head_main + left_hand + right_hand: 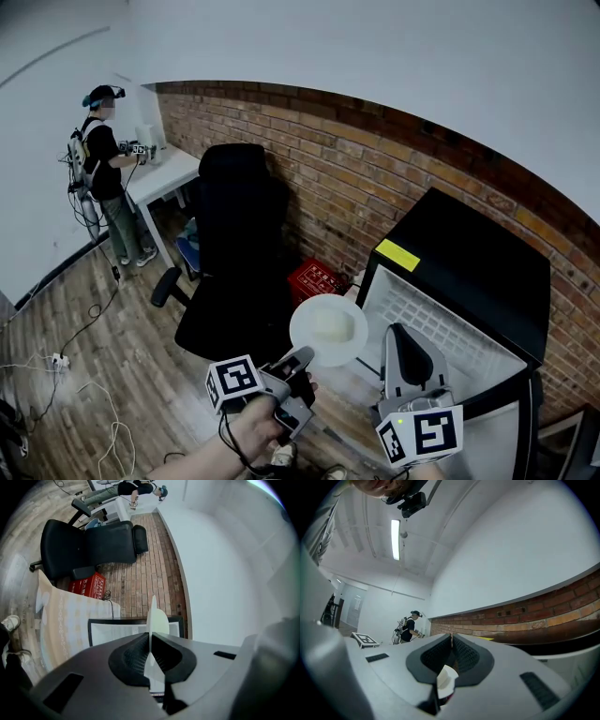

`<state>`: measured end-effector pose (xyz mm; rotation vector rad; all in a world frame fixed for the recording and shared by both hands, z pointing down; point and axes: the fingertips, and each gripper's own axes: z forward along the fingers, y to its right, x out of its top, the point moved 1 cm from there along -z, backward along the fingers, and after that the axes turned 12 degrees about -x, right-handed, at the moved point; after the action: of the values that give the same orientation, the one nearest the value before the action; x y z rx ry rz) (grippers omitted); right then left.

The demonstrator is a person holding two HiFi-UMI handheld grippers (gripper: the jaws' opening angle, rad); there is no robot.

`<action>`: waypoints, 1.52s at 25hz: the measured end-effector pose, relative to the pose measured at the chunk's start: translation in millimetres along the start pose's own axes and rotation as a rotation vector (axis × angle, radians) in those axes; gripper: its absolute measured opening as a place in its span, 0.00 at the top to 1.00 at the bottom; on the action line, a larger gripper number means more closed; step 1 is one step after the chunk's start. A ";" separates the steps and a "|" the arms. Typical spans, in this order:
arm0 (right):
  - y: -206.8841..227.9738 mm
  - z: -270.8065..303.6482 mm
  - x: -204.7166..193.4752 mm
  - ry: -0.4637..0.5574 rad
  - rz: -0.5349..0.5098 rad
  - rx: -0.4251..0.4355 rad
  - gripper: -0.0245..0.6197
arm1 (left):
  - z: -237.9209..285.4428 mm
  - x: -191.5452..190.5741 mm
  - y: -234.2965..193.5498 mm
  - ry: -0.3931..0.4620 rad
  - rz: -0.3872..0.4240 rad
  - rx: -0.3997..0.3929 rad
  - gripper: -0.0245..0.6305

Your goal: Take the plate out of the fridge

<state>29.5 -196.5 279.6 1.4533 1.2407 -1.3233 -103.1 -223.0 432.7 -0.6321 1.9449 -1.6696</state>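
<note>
Brick wall [375, 159]; yellow-label fridge [473, 267]; left tool [300, 359] grips plate [328, 328]

Both tools are pale grey plastic shells. The left gripper [298, 361] carries a white cube [234, 380] printed with black square markers, and a thin black cable [228, 439] loops beside the hand [255, 420]. The right gripper [401, 336] has a matching cube [422, 434] with a small green dot on one face, and a long black inset runs down its grey body. Seen along their length, the fingers [89, 665] are broad, smooth and grey. Each has a dark ribbed pad [132, 657] set in a rounded black hollow, and narrow dark slots are cut further back.
</note>
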 end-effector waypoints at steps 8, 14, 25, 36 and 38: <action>-38.0 5.0 8.9 0.026 -0.012 0.081 0.91 | -41.3 27.3 9.6 0.082 0.027 0.003 0.93; -41.7 3.4 -8.1 -0.005 -0.016 0.085 0.91 | -46.7 28.4 1.2 0.085 0.024 0.011 0.93; -29.8 -5.4 -36.3 -0.062 -0.024 0.053 0.91 | -34.6 11.0 -10.1 0.026 0.006 0.014 0.93; -14.3 -7.7 -44.5 -0.085 -0.018 0.028 0.91 | -24.3 2.9 -13.0 -0.009 -0.004 0.014 0.93; -12.8 -8.0 -45.1 -0.085 -0.022 0.022 0.91 | -22.8 2.5 -13.6 -0.014 -0.004 0.014 0.93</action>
<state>19.9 -192.8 326.0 1.3876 1.1933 -1.4034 -119.2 -209.2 448.9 -0.6405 1.9220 -1.6758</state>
